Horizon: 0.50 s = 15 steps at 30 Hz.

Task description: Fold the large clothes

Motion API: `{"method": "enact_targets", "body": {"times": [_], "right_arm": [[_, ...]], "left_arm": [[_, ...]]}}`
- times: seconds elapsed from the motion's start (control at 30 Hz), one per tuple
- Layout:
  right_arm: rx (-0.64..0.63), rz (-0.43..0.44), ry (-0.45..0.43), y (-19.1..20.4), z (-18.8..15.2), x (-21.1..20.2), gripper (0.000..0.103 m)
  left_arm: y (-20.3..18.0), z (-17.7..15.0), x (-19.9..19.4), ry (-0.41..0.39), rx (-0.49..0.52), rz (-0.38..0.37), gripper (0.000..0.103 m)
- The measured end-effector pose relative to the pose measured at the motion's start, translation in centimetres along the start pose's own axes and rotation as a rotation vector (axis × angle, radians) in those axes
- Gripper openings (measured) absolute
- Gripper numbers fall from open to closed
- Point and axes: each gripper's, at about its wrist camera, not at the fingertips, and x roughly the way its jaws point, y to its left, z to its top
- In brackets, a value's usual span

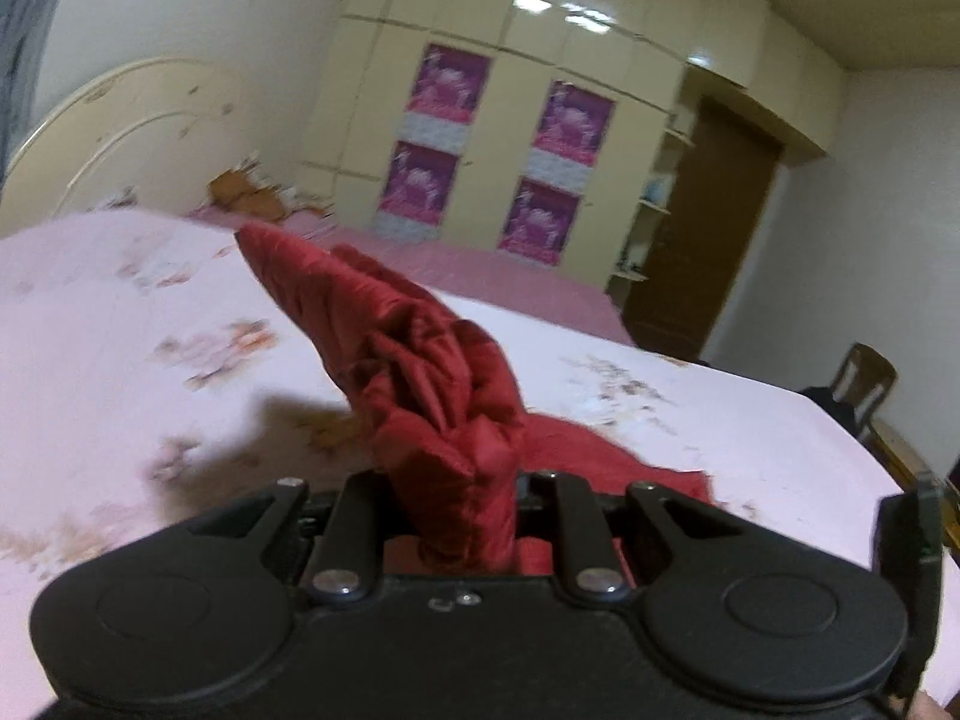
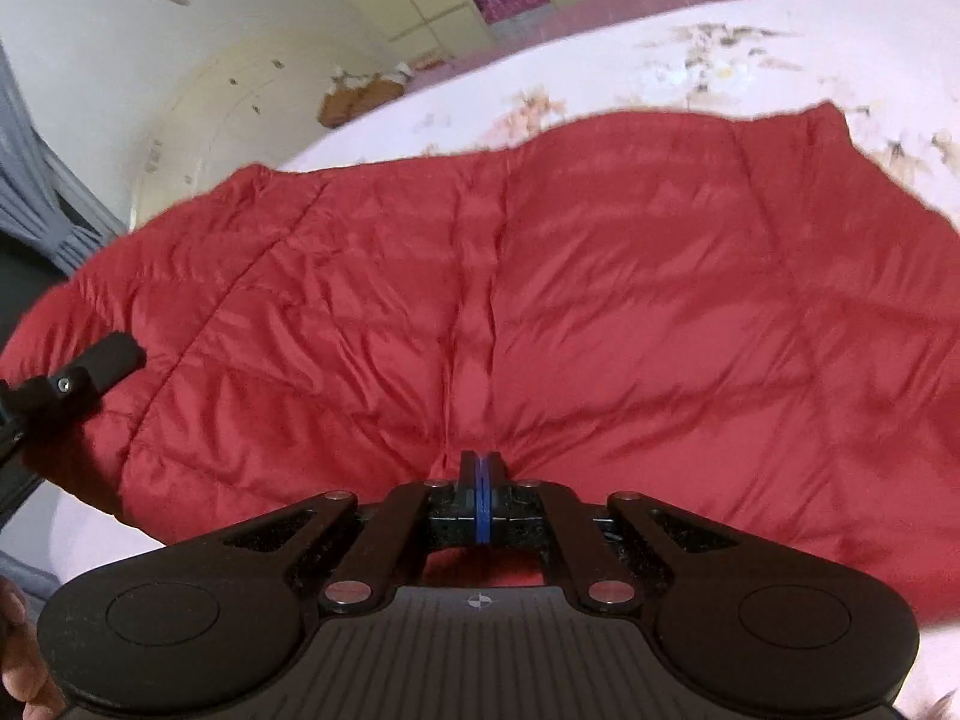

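A red quilted puffer jacket point(image 2: 540, 300) lies spread on a bed with a pale pink floral sheet point(image 2: 750, 54). My right gripper point(image 2: 482, 468) is shut on the jacket's near edge at its centre seam, blue pads pressed together. My left gripper point(image 1: 456, 498) is shut on a bunched fold of the same jacket point(image 1: 420, 372), which rises crumpled over the fingers and hides their tips. More of the jacket lies flat beyond it on the sheet point(image 1: 120, 330). The left gripper's finger point(image 2: 102, 363) shows at the left edge of the right wrist view.
A cream headboard point(image 1: 138, 132) stands at the bed's far end. A cream wardrobe with purple posters point(image 1: 498, 162), a brown door point(image 1: 708, 228) and a wooden chair point(image 1: 864, 384) lie beyond the bed. Grey curtains point(image 2: 36, 192) hang at left.
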Motion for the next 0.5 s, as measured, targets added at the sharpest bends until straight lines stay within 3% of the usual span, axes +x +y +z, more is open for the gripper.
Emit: {"method": "enact_targets", "body": {"times": [0.2, 0.37, 0.5], "right_arm": [[-0.019, 0.019, -0.036, -2.5, 1.2, -3.2, 0.000], [0.013, -0.022, -0.055, -5.8, 1.5, -5.3, 0.000], [0.091, -0.098, -0.075, -9.4, 1.5, -7.2, 0.000]], "left_arm": [[-6.7, -0.5, 1.6, 0.024, 0.107, -0.073, 0.018], [-10.6, -2.3, 4.7, 0.144, 0.156, -0.157, 0.019], [-12.6, -5.0, 8.7, 0.336, 0.143, -0.249, 0.042]]}}
